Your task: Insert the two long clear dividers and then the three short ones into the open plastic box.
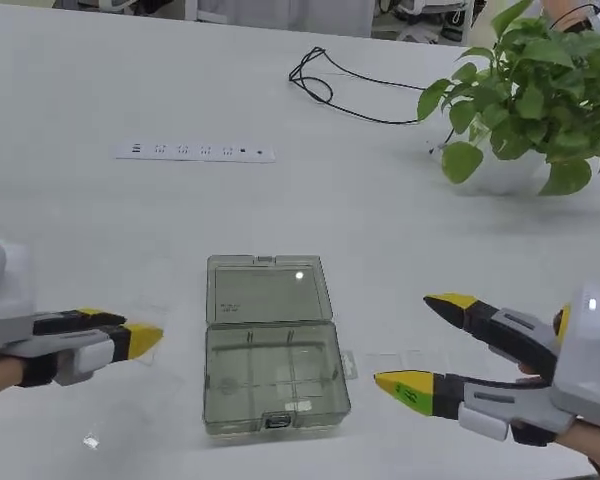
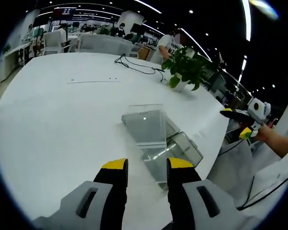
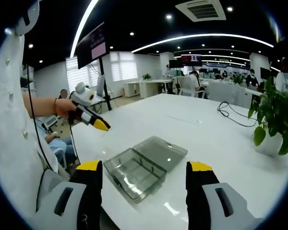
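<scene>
Smoke-tinted clear plastic box [image 1: 270, 385] lies open on the white tabletop [image 1: 100, 230], toward 6 o'clock in the head view. Its flat lid [image 1: 268, 290] is folded back toward 12 o'clock and rests on the table, and a small latch sits on the near wall. Faint straight lines cross the inside of its base; what they are I cannot tell. At 9 o'clock from the box hangs the left hand-held gripper [image 1: 125, 328], grey-bodied with black, yellow-tipped jaws. Its jaws are set narrowly apart with nothing visible between them, and they point toward the box. At 3 o'clock the right gripper [image 1: 412, 340], of the same build, has its jaws spread wide and bare, with the tips aimed at the box but clear of it. A long white power strip [image 1: 195, 152] lies at 11 o'clock from the box, a looped black cable [image 1: 325, 80] at about 1 o'clock, and a leafy green plant [image 1: 535, 100] in a white pot at 2 o'clock, all well apart from it.
</scene>
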### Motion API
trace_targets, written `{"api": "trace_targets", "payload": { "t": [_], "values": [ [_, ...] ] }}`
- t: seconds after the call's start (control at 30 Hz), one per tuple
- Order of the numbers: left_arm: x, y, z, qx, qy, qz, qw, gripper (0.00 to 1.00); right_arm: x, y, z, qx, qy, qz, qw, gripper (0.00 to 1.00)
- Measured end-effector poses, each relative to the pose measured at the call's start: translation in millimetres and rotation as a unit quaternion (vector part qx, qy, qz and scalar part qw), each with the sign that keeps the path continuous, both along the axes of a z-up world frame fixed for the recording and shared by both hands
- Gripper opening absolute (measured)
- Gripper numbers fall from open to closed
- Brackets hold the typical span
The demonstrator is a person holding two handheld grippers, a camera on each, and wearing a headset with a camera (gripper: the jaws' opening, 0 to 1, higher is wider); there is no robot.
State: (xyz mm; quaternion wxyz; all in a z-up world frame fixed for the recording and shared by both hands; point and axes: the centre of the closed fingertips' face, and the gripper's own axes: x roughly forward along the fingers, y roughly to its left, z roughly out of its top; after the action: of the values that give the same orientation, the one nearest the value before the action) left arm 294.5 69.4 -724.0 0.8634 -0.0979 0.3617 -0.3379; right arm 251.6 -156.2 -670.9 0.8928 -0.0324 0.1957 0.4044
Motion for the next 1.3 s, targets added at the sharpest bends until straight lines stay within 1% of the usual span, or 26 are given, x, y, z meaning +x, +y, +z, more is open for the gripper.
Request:
{"api": "trace_targets", "payload": {
  "t": [0.03, 0.1, 0.17, 0.2, 0.3, 0.4, 0.5, 0.57, 0.63, 0.67, 0.73, 0.77, 0.87, 1.03, 1.07, 1.1, 1.13, 1.3],
  "values": [
    [-0.3, -4.9, 3.4, -0.009, -0.003, -0.001, 1.0000, 0.30, 0.5, 1.9, 2.6, 0.002, 0.000, 0.001, 1.0000, 0.69],
    [-0.5, -11.0, 7.5, -0.019, -0.006, -0.003, 0.9998, 0.30, 2.3, 4.6, 6.6, 0.002, -0.001, 0.000, 1.0000, 0.68],
    [-0.6, -19.0, 13.5, -0.034, -0.012, -0.006, 0.9993, 0.30, 5.1, 7.2, 12.7, 0.003, -0.013, -0.002, 0.9999, 0.68],
    [-0.5, -23.0, 16.6, -0.042, -0.014, -0.007, 0.9990, 0.30, 6.4, 8.8, 15.5, 0.011, -0.011, -0.004, 0.9999, 0.67],
    [-1.1, -32.1, 22.3, -0.056, -0.018, -0.012, 0.9982, 0.30, 8.1, 13.5, 21.4, 0.025, -0.009, -0.005, 0.9996, 0.63],
    [-1.9, -42.4, 29.0, -0.073, -0.023, -0.017, 0.9969, 0.30, 9.1, 18.7, 24.5, 0.026, -0.008, -0.005, 0.9996, 0.61],
    [-2.7, -48.8, 32.1, -0.080, -0.024, -0.019, 0.9963, 0.30, 10.9, 23.6, 28.7, 0.028, -0.008, -0.007, 0.9996, 0.58],
    [-3.7, -54.6, 36.4, -0.087, -0.032, -0.024, 0.9954, 0.30, 12.4, 26.5, 32.8, 0.036, -0.008, -0.011, 0.9992, 0.56],
    [-4.8, -59.5, 38.8, -0.095, -0.032, -0.026, 0.9946, 0.30, 13.4, 28.6, 35.1, 0.040, -0.007, -0.013, 0.9991, 0.54],
    [-5.2, -61.7, 40.4, -0.099, -0.033, -0.026, 0.9942, 0.30, 14.2, 29.5, 36.1, 0.042, -0.007, -0.014, 0.9990, 0.53],
    [-6.9, -67.2, 44.1, -0.109, -0.036, -0.027, 0.9930, 0.30, 17.0, 30.6, 37.4, 0.048, 0.009, -0.026, 0.9985, 0.52],
    [-8.2, -70.8, 45.9, -0.114, -0.037, -0.029, 0.9924, 0.30, 17.9, 32.1, 39.1, 0.052, 0.012, -0.028, 0.9982, 0.52],
    [-10.0, -77.9, 49.1, -0.121, -0.040, -0.032, 0.9913, 0.30, 20.0, 36.3, 49.4, 0.071, 0.007, -0.032, 0.9969, 0.46],
    [-11.0, -86.0, 52.9, -0.128, -0.045, -0.038, 0.9901, 0.30, 22.8, 41.6, 53.3, 0.078, 0.012, -0.041, 0.9960, 0.40],
    [-11.7, -88.8, 53.8, -0.129, -0.045, -0.041, 0.9898, 0.30, 23.2, 44.7, 55.5, 0.089, 0.017, -0.045, 0.9949, 0.37],
    [-11.9, -89.6, 54.1, -0.129, -0.046, -0.042, 0.9897, 0.30, 23.3, 45.8, 55.9, 0.091, 0.019, -0.045, 0.9946, 0.36],
    [-12.7, -92.2, 55.2, -0.128, -0.049, -0.046, 0.9895, 0.30, 23.5, 50.0, 56.4, 0.098, 0.027, -0.048, 0.9936, 0.34],
    [-12.8, -97.5, 58.1, -0.125, -0.056, -0.050, 0.9893, 0.30, 24.9, 61.5, 52.8, 0.102, 0.039, -0.055, 0.9924, 0.29]
  ]
}}
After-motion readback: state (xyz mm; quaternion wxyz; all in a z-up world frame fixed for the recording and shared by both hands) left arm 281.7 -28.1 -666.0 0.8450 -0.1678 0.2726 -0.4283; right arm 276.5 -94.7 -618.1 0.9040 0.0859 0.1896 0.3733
